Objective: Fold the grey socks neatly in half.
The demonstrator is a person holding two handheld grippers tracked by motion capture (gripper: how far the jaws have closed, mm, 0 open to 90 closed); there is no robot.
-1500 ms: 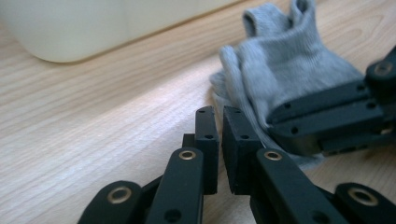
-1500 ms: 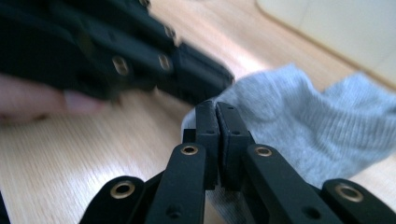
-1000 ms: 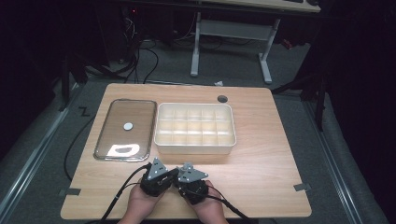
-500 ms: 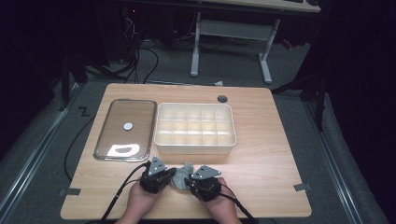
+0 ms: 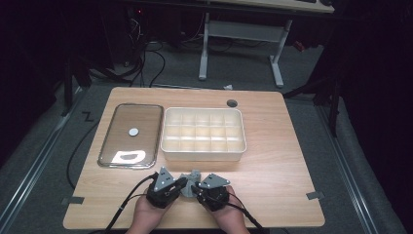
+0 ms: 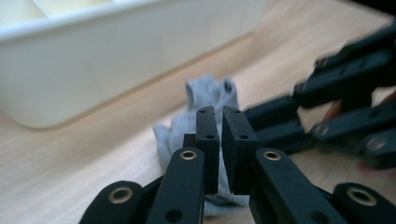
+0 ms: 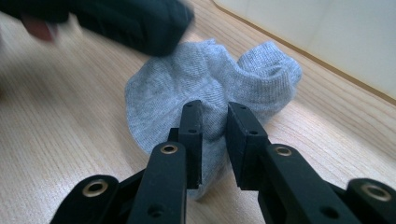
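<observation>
At the near edge of the counter (image 5: 272, 161), between the two sets of fingers: a small grey sock (image 5: 190, 176), bunched up on the wood. Left gripper (image 5: 168, 187) and right gripper (image 5: 208, 187) side by side, angled in toward each other, a hand behind each.

In the left gripper view, fingers (image 6: 208, 140) nearly closed, only a thin slit left, with grey sock (image 6: 201, 100) fabric showing under and just past the tips; whether any cloth is pinched in the slit, cannot tell. To the right of these fingers, the black bars of the other gripper, blurred, close against the sock.

In the right gripper view, fingers (image 7: 191, 135) a narrow gap apart, a fold of the sock (image 7: 205, 79) lying in that gap; pads close to the fabric, a firm pinch not certain. Sock cuff opening beyond and right of the tips, toe end below the fingers. Up and left of them, the dark blurred body of the other gripper, over the sock's far edge.

Just beyond both sets of fingers: a cream divided bin (image 5: 203, 152), its near wall apart from the sock, a strip of bare wood between. Farther off and to the left of the fingers: a clear flat lid (image 5: 146, 117) with a round white knob, lying flat beside the bin.
</observation>
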